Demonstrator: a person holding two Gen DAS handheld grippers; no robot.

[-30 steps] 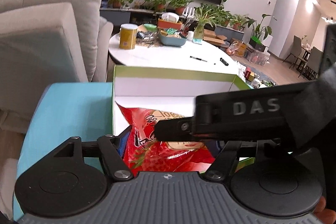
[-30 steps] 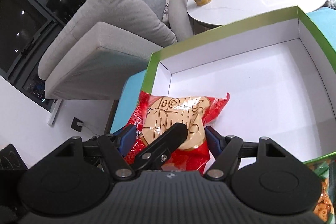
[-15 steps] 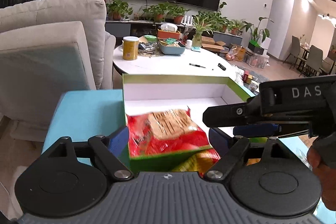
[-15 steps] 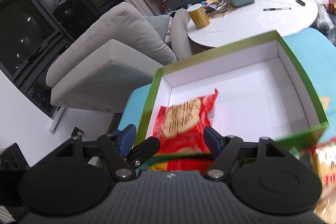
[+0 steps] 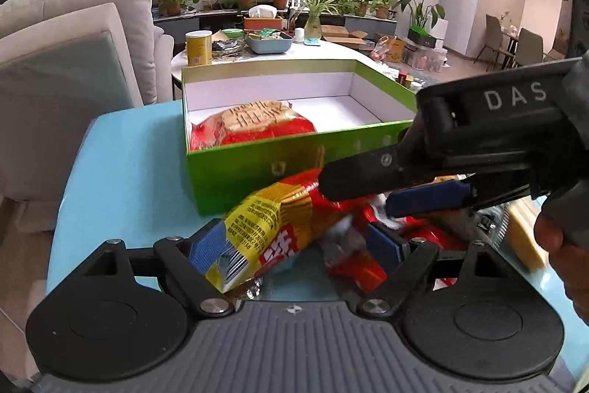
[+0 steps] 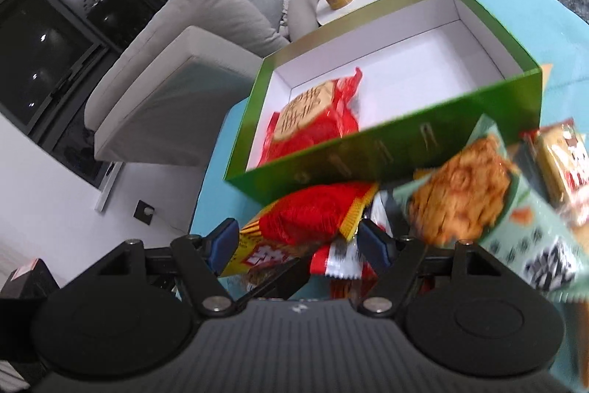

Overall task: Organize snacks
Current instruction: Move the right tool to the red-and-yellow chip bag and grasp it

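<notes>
Red snack pack (image 5: 254,126) lies in green box (image 5: 294,164) — others outside.

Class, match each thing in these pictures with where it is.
Things:
1. red biscuit packet
2. yellow and red packet
3. yellow can
4. green box

Places:
A. on the white round table
B. on the blue surface, holding one packet
C. inside the box
D. outside the box, against its near wall

Pairs: 1-C, 2-D, 3-A, 4-B
</notes>
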